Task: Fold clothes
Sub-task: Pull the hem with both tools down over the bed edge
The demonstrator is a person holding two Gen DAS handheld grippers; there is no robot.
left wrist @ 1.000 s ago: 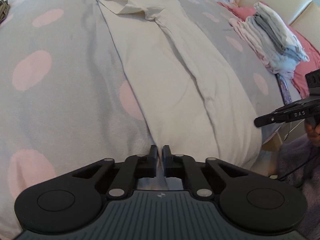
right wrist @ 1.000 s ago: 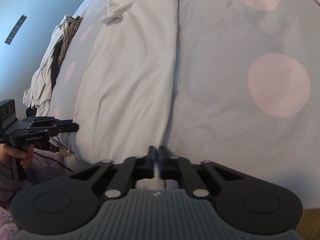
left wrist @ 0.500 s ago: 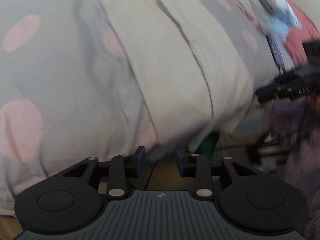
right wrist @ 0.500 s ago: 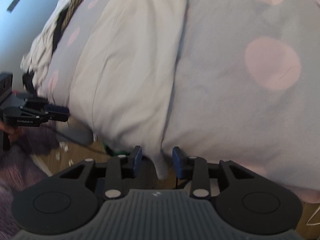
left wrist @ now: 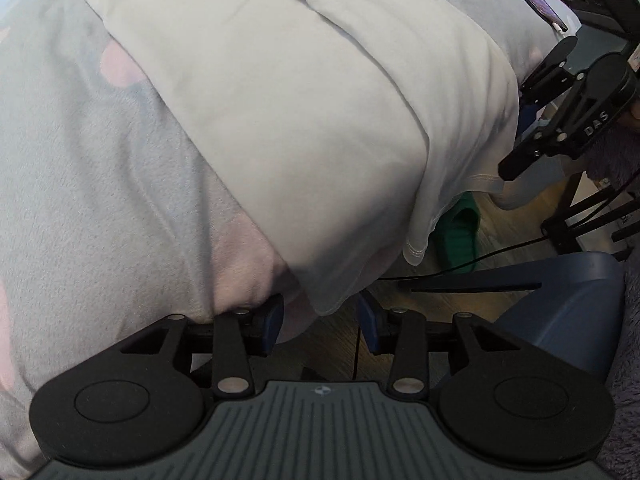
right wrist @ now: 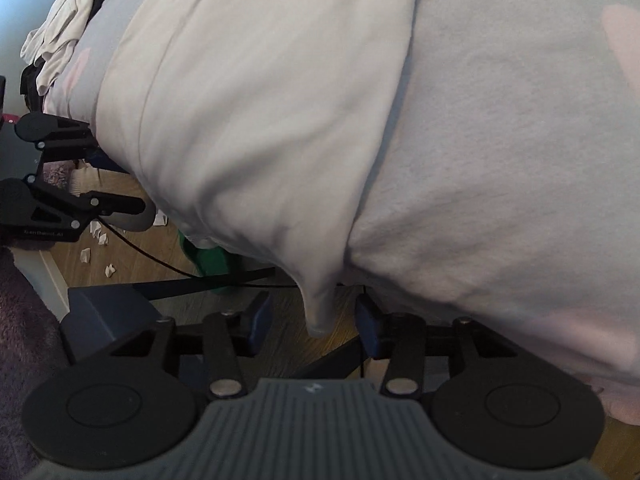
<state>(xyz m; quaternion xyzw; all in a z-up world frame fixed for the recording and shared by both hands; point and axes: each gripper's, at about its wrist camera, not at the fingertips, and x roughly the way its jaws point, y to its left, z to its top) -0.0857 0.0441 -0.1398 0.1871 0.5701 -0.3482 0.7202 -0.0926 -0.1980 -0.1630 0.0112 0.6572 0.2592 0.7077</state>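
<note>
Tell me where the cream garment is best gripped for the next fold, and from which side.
Probably the two bottom hem corners of the cream garment overhanging the bed edge, taken from below. Each hangs free: one between the left gripper jaws, one between the right gripper jaws.

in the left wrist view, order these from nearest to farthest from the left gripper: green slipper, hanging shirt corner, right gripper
1. hanging shirt corner, between the open fingers of the left gripper
2. green slipper, on the floor to the right
3. right gripper, upper right beside the bed edge
</note>
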